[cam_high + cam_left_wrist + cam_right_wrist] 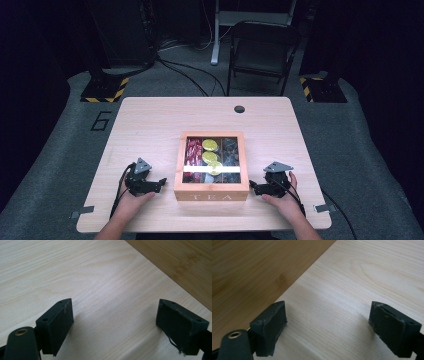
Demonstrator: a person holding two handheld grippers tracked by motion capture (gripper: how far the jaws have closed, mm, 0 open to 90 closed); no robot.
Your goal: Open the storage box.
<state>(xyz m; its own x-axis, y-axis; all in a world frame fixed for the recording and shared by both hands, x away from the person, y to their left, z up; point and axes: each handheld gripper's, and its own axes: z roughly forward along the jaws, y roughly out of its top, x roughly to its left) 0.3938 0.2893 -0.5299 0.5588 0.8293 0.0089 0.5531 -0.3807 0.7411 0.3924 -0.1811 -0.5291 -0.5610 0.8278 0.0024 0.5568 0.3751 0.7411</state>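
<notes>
Beside the tea box (211, 194) — 2 grippers (jaws apart): left gripper (161, 183), right gripper (251, 185).

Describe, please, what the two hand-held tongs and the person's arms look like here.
Both are black, each topped by a grey three-cornered plate. The left tongs and right tongs each trail a black cable. Each has two blocky black jaws with small screw holes, and a brass-ringed hole beside one jaw. No sleeves show on the forearms.

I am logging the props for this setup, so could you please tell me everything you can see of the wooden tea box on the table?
The wooden tea box is square, light brown, with TEA lettered on its front wall. Its clear lid looks shut, with a pale strip across it. Inside, three columns show: red packets at left, round yellow-green ones in the middle, dark ones at right. It sits flat near the table's front edge, between the left tool and right tool, both open, neither touching it.
</notes>
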